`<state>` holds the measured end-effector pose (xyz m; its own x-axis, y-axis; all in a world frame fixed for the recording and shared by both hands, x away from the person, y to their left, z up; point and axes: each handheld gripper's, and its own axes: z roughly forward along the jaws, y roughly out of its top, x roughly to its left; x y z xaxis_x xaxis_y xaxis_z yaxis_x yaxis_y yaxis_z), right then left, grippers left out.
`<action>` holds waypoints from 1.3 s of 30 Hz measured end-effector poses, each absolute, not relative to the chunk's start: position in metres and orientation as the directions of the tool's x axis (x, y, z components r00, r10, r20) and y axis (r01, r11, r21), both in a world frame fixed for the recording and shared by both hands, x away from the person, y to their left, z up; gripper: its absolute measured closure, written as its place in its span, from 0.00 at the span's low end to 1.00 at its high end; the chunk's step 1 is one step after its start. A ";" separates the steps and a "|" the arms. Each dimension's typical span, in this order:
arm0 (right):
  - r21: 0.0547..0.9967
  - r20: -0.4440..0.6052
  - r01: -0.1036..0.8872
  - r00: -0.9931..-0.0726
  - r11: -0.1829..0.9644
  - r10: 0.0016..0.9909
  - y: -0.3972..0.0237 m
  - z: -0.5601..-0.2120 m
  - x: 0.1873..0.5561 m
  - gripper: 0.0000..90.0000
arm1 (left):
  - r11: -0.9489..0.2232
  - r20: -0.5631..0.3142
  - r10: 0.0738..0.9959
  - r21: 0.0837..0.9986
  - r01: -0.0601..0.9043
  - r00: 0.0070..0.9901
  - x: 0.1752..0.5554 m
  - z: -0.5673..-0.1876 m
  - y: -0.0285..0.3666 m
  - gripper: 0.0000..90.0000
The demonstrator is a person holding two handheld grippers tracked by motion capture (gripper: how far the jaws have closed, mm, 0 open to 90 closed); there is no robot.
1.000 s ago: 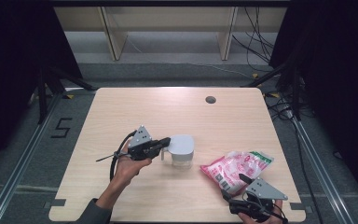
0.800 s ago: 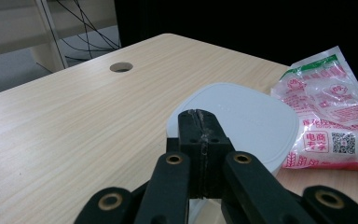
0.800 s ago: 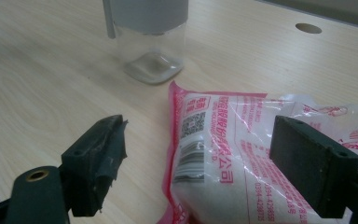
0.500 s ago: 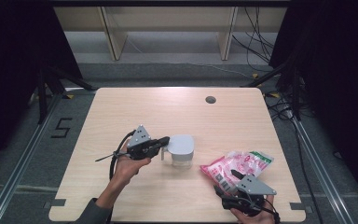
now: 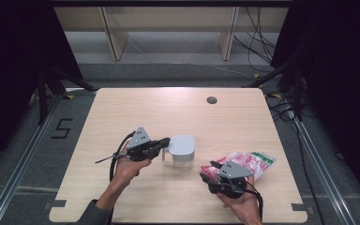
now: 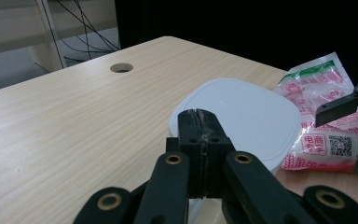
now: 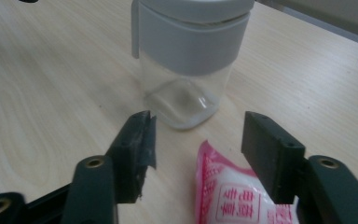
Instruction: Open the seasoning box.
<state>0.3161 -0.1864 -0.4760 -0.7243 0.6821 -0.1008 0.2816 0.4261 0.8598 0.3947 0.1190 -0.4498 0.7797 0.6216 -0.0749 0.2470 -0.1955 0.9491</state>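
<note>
Handling differs sharply between the two things on the table (image 5: 122,112), so each needs its own kind of hold.

Farthest left, the left gripper (image 5: 164,142) has its jaws pressed flat together with no gap, their tip right at the near edge of the jar's lid (image 6: 242,112). Whether a thin tab of the lid is pinched between them cannot be told.

Next comes the jar (image 5: 182,154), standing upright near the middle of the table towards the person's side. Its body is clear and looks empty, so it is probably light and easy to tip or slide on the smooth wood. The walls look hard and slick, possibly breakable if knocked over. The broad grey-white lid is stiff, and its band or the tab (image 7: 134,28) hanging down one side gives a better purchase than the clear body.

To the right of the jar, the right gripper (image 7: 200,135) is spread wide, low over the table, with the near end of the bag (image 5: 253,161) lying between its jaws but not yet squeezed. The bag rests flat, near the jar but apart from it. It is a soft pink-and-white plastic packet of white contents, so it will likely sag and shift when lifted, and the film is slippery. A firm pinch on the sealed end or a corner seems the safest hold.
</note>
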 end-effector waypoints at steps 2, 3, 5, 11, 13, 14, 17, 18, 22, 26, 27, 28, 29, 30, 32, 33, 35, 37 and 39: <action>0.860 -0.137 0.254 -0.721 0.443 0.679 -0.181 -0.474 0.321 0.59 | -0.193 -0.077 0.619 0.950 0.247 0.781 0.395 -0.450 0.119 0.98; 0.865 -0.142 0.247 -0.715 0.437 0.685 -0.181 -0.473 0.323 0.60 | -0.183 -0.089 0.622 0.949 0.255 0.778 0.395 -0.451 0.119 0.98; 0.881 -0.124 0.245 -0.706 0.406 0.697 -0.180 -0.470 0.327 0.66 | -0.199 -0.073 0.623 0.948 0.248 0.779 0.394 -0.450 0.120 0.98; 0.884 -0.102 0.252 -0.718 0.394 0.689 -0.179 -0.464 0.341 0.84 | -0.195 -0.076 0.624 0.949 0.249 0.778 0.394 -0.450 0.120 0.98; 0.882 -0.095 0.259 -0.719 0.393 0.688 -0.179 -0.463 0.341 0.86 | -0.198 -0.074 0.623 0.948 0.248 0.779 0.394 -0.450 0.120 0.98; 0.880 -0.077 0.275 -0.721 0.386 0.689 -0.177 -0.461 0.342 0.88 | -0.194 -0.079 0.625 0.948 0.252 0.776 0.394 -0.450 0.120 0.98; 0.887 -0.055 0.279 -0.726 0.367 0.685 -0.174 -0.458 0.348 0.97 | -0.198 -0.073 0.624 0.948 0.248 0.778 0.394 -0.450 0.120 0.98; 0.887 -0.055 0.279 -0.726 0.367 0.685 -0.174 -0.458 0.348 0.97 | -0.189 -0.083 0.620 0.949 0.251 0.780 0.394 -0.451 0.120 0.98; 0.894 -0.036 0.272 -0.749 0.357 0.661 -0.172 -0.456 0.353 1.00 | -0.188 -0.084 0.623 0.949 0.253 0.778 0.395 -0.451 0.120 0.98; 0.885 -0.036 0.288 -0.741 0.366 0.670 -0.167 -0.455 0.355 1.00 | -0.193 -0.076 0.622 0.950 0.247 0.779 0.396 -0.451 0.121 0.98; 0.891 -0.054 0.264 -0.746 0.370 0.664 -0.165 -0.455 0.358 1.00 | -0.193 -0.076 0.622 0.950 0.247 0.780 0.396 -0.451 0.121 0.98; 0.891 -0.054 0.264 -0.746 0.370 0.664 -0.165 -0.455 0.358 1.00 | -0.193 -0.076 0.622 0.950 0.247 0.780 0.396 -0.451 0.121 0.98; 0.884 -0.055 0.269 -0.752 0.381 0.657 -0.164 -0.454 0.358 1.00 | -0.195 -0.076 0.621 0.949 0.247 0.780 0.396 -0.451 0.121 0.98; 0.884 -0.055 0.269 -0.752 0.381 0.657 -0.164 -0.454 0.358 1.00 | -0.195 -0.076 0.621 0.949 0.247 0.780 0.396 -0.451 0.121 0.98; 0.883 -0.058 0.267 -0.756 0.387 0.653 -0.160 -0.451 0.358 1.00 | -0.196 -0.074 0.622 0.949 0.247 0.779 0.396 -0.451 0.121 0.98; 0.880 -0.044 0.282 -0.752 0.381 0.658 -0.160 -0.450 0.358 1.00 | -0.199 -0.071 0.623 0.949 0.245 0.779 0.395 -0.451 0.122 0.98; 0.883 -0.037 0.283 -0.753 0.375 0.656 -0.157 -0.449 0.358 1.00 | -0.195 -0.076 0.624 0.949 0.249 0.778 0.396 -0.451 0.122 0.98; 0.889 -0.061 0.256 -0.755 0.379 0.653 -0.157 -0.447 0.359 1.00 | -0.197 -0.075 0.627 0.948 0.251 0.775 0.396 -0.451 0.122 0.98; 0.890 -0.066 0.251 -0.754 0.380 0.653 -0.156 -0.446 0.359 1.00 | -0.193 -0.079 0.623 0.949 0.251 0.778 0.396 -0.451 0.122 0.96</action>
